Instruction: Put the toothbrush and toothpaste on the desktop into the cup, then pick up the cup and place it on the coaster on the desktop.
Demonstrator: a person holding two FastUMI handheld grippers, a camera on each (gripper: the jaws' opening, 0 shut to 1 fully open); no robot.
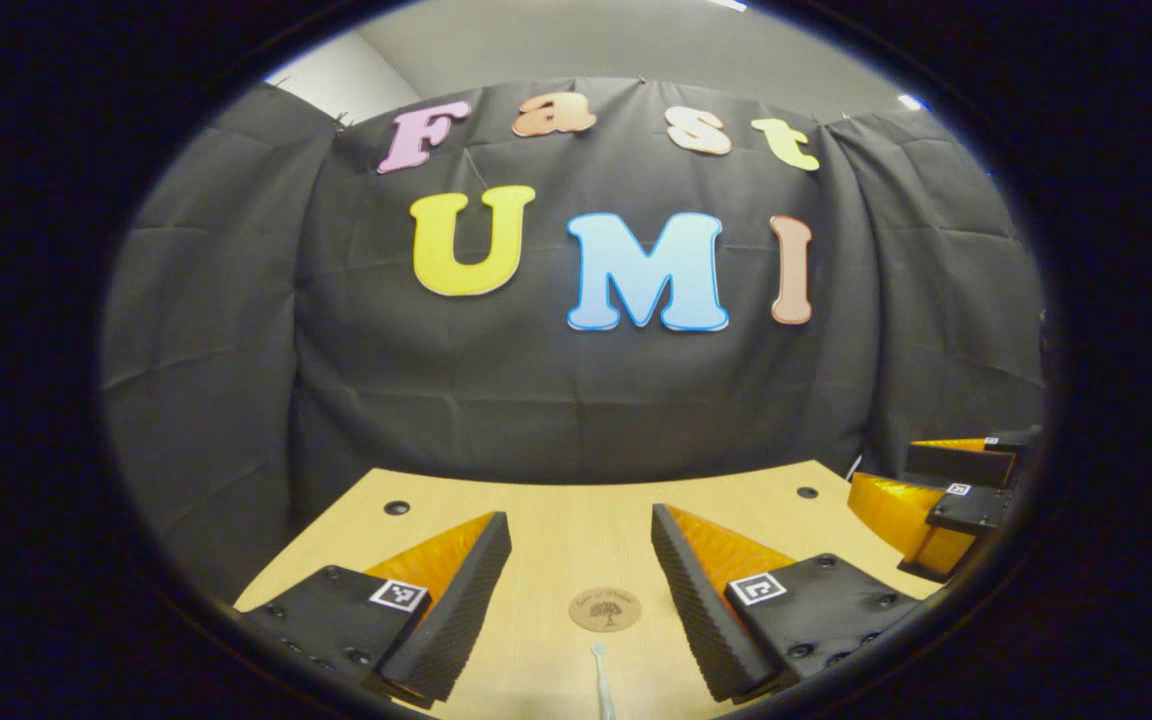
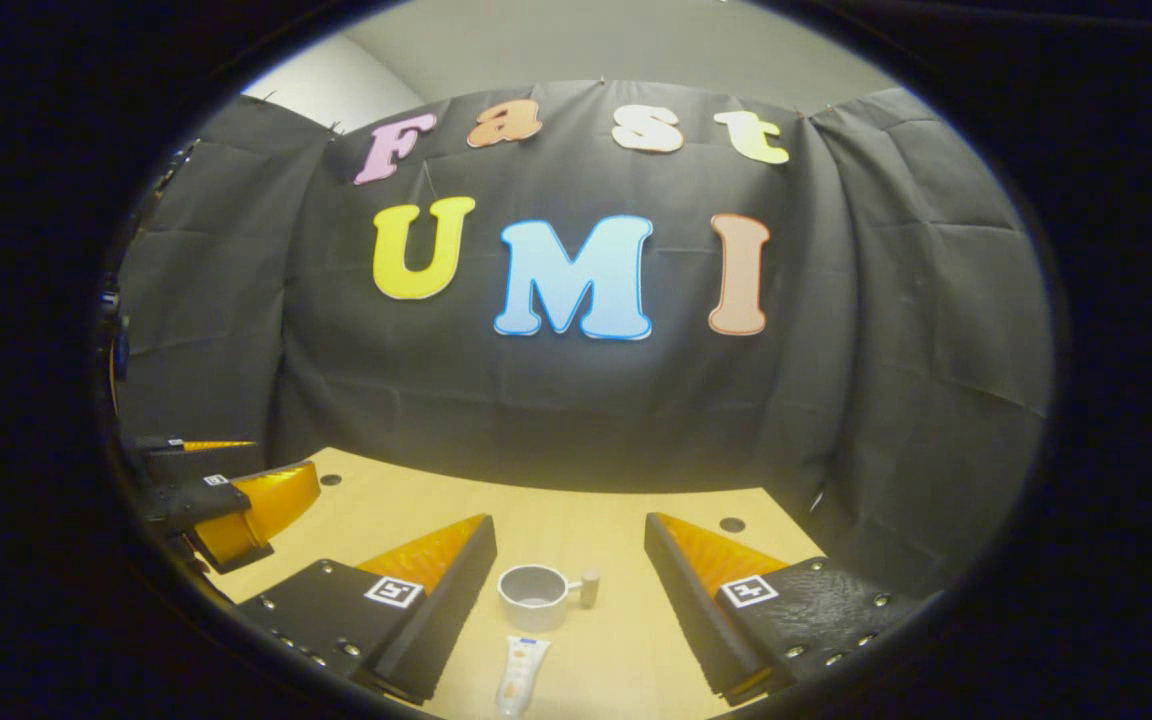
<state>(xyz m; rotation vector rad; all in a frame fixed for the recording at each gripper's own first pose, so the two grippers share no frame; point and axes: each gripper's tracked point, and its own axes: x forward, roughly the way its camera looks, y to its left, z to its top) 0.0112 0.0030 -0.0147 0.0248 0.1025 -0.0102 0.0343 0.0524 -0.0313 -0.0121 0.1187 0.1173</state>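
Right, both grippers up and spread, nothing picked yet

Now, look along your left gripper (image 1: 581, 590) in the left gripper view: its two fingers stand wide apart with bare counter (image 1: 556, 520) between them, gripping nothing. Between the fingers, at about 6 o'clock, the round coaster (image 1: 605, 609) lies flat on the wood. Just below it, nearer to you, the thin tip of the toothbrush (image 1: 600, 680) pokes up from the bottom edge, close to the coaster but not touching it; the rest of it is cut off. Over at 4 o'clock, near the counter's right edge, you can see your other gripper, well apart from this one.

Switch to the right gripper view. Your right gripper (image 2: 571, 585) is also spread wide, both fingers clear of everything. Between them, at 6 o'clock, the cup (image 2: 534, 597) stands upright on the counter, mouth open to the camera, with its short handle sticking out toward 3 o'clock. Just below the cup, closer to you, the toothpaste (image 2: 522, 672) tube lies flat, its cap end pointing up toward the cup; the two sit near each other, and I cannot tell whether they touch. The cup looks empty from here. At 8 o'clock, the left gripper shows at the counter's left side, well away from the cup.

Both views have the counter running back to the black cloth wall (image 2: 576, 420), with small dark holes near its far corners.
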